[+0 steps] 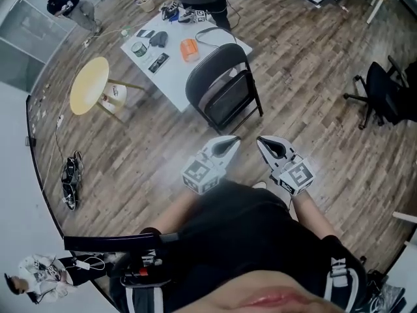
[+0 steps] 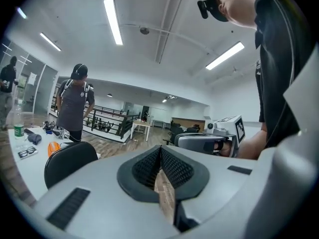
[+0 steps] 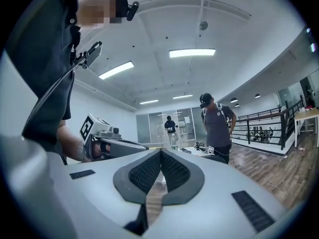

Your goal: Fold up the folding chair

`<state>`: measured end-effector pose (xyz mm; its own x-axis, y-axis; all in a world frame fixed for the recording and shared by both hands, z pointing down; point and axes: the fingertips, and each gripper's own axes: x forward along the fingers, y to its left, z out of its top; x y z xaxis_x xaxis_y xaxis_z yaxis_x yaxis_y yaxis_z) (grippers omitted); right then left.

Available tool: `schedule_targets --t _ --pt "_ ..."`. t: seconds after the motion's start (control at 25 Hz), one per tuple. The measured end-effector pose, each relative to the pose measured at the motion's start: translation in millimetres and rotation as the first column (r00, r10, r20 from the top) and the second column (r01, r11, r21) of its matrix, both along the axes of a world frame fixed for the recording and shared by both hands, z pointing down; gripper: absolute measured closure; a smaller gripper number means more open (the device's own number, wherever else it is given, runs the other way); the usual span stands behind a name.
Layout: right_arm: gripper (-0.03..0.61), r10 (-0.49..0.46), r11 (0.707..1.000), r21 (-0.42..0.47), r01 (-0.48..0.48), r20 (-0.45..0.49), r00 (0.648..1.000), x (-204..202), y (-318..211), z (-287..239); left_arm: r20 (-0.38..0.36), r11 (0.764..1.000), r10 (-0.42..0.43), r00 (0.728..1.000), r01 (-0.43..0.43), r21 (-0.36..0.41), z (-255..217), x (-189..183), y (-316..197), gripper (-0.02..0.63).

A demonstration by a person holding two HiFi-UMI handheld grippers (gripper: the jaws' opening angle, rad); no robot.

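Folding chair (image 1: 216,72) stands on floor straight ahead of both tongs, backrest toward white tabletop (image 1: 171,80), seat front facing person. Looks not yet folded, though steep view makes seat angle hard to judge. Left tongs (image 1: 232,139) pinched tight, empty. Right tongs (image 1: 261,141) likewise closed on nothing. Both held level, clear of chair. Left tip slightly nearer seat front. Reach lies forward.

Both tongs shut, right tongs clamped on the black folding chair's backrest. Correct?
Not clamped. The right tongs are shut on nothing, as the right gripper view shows; the head view has them short of the black folding chair. The left tongs are shut too.
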<state>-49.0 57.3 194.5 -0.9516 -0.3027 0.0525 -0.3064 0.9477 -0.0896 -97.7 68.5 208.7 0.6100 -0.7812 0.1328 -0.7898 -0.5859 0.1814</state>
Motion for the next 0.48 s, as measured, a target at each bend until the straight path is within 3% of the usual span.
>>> schedule_targets --t 0.28,0.4,0.48 --pt "0.568 0.043 0.999 -0.012 -0.043 0.028 0.999 -19 8 -15 0.047 0.999 0.037 0.998 -0.037 0.005 -1 -21 12 0.607" --pt "0.568 0.021 0.999 -0.048 -0.02 0.027 0.999 -25 19 -5 0.039 0.999 0.046 0.998 -0.045 -0.007 3 -26 17 0.607" --pt "0.568 0.008 1.0 -0.022 -0.008 -0.007 1.0 -34 25 -5 0.02 0.999 0.05 0.999 -0.05 -0.014 1 -33 20 0.607"
